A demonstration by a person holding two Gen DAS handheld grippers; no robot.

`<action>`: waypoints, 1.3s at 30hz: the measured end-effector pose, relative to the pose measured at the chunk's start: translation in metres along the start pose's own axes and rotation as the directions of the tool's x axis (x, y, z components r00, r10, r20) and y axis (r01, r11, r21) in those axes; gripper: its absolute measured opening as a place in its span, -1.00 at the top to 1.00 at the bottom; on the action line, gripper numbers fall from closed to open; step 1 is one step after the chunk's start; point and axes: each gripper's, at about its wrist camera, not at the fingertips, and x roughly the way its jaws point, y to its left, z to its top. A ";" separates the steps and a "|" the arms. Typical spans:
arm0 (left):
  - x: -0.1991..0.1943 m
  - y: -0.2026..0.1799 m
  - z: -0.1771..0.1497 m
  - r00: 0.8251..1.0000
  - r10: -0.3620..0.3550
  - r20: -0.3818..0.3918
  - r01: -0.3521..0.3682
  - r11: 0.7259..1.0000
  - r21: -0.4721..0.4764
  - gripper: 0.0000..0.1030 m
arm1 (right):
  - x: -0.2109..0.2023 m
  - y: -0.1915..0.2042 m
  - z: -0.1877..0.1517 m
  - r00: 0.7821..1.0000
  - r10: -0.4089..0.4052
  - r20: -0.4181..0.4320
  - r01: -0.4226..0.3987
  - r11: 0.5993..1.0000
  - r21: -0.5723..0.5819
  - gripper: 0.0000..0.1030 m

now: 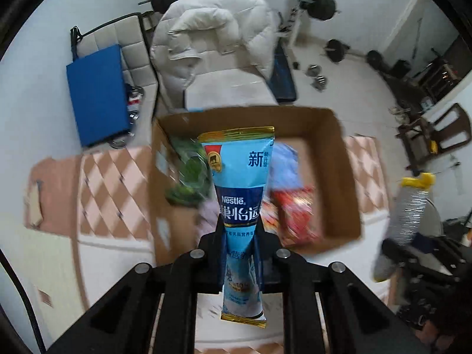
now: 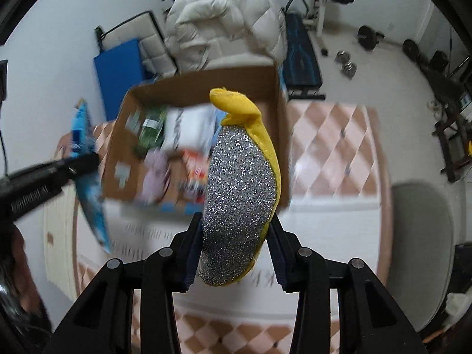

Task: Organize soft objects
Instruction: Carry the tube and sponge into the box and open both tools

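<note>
Item one: we list a light-blue foil Nestlé sachet with gold-edged seams (image 1: 240,194), held upright between the black fingers of the left gripper (image 1: 239,236). The jaws stand pressed hard together on the packet's lower half, and its upper end fans out above them. From the right wrist view the same sachet (image 2: 88,183) shows at the left edge, hanging from the left gripper (image 2: 73,163).

Item two: we record a yellow fabric pad with a silver glitter face (image 2: 242,194), clamped at its lower sides by the right gripper (image 2: 234,250). The jaws stand only narrowly apart, closed against the pad, and its yellow tip curls over at the top. The left wrist view catches this pad (image 1: 408,206) at the right edge.

Item three: an open brown cardboard box (image 1: 339,159) lies below both grippers on a pink-and-white diamond-patterned cloth (image 1: 103,188). We note blurred contents inside: a green packet (image 1: 188,174), a red packet (image 1: 298,209) and a pale lilac item (image 2: 155,174). Both held items hang above the box, clear of it.

Item four: behind the box, a white quilted duvet (image 1: 218,29).
</note>
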 end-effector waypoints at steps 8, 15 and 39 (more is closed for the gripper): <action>0.095 0.037 0.036 0.975 0.047 -0.218 -0.055 0.998 -0.029 0.75 | 0.075 -0.001 0.071 0.991 -0.072 -0.111 0.070 0.997 -0.015 0.15; 0.161 0.053 0.022 0.926 0.028 -0.378 -0.052 0.997 -0.054 0.68 | 0.151 0.003 0.072 0.964 -0.113 -0.239 0.108 0.994 -0.033 0.13; 0.124 0.057 -0.024 0.955 -0.042 -0.292 0.002 0.991 -0.137 -0.87 | 0.157 0.019 0.040 0.956 -0.051 -0.290 0.054 0.999 0.004 -1.00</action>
